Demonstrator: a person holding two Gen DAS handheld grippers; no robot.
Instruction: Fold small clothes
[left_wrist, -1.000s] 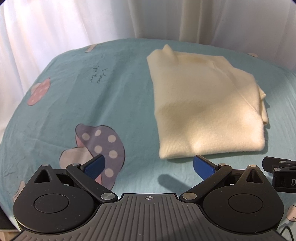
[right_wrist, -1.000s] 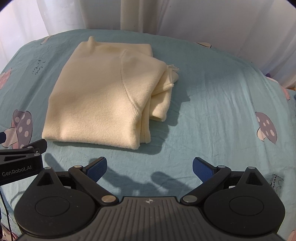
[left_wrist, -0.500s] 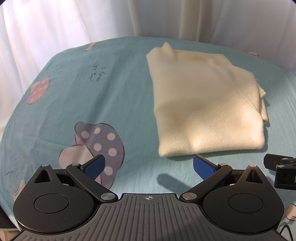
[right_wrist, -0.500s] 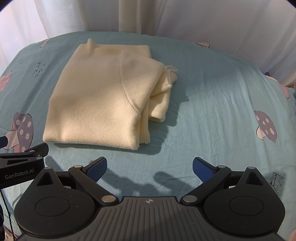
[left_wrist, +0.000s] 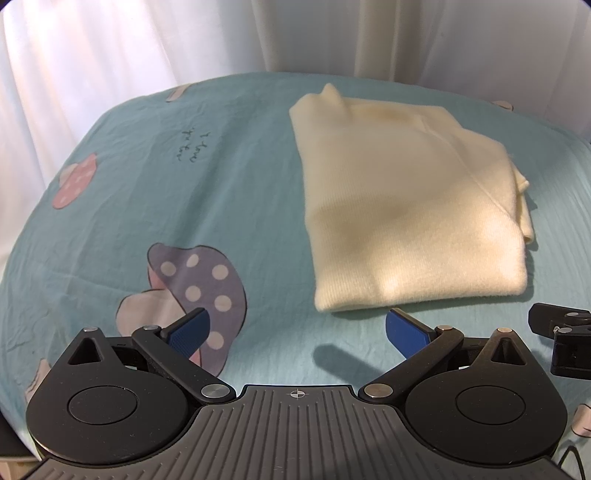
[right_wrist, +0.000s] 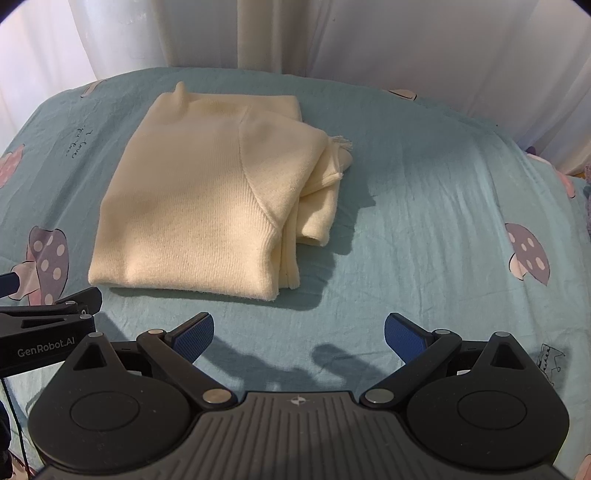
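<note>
A cream knitted sweater (left_wrist: 399, 206) lies folded into a rectangle on the teal bed sheet; in the right wrist view the sweater (right_wrist: 214, 199) shows a tucked sleeve bunched along its right side. My left gripper (left_wrist: 297, 330) hovers just short of the sweater's near left corner, open, nothing between its blue pads. Near the sweater's front edge and slightly right of it, my right gripper (right_wrist: 299, 332) stands open and empty. Each gripper's body shows at the edge of the other's view.
The teal sheet (right_wrist: 424, 206) carries mushroom prints, one (left_wrist: 195, 284) by my left gripper and another (right_wrist: 528, 254) at the right. White curtains (left_wrist: 147, 44) hang behind the bed. The bed edge curves down at both sides.
Both grippers have drawn back slightly from the sweater, which sits a little farther off in both views. The sweater itself has not moved, and both grippers stay open.
</note>
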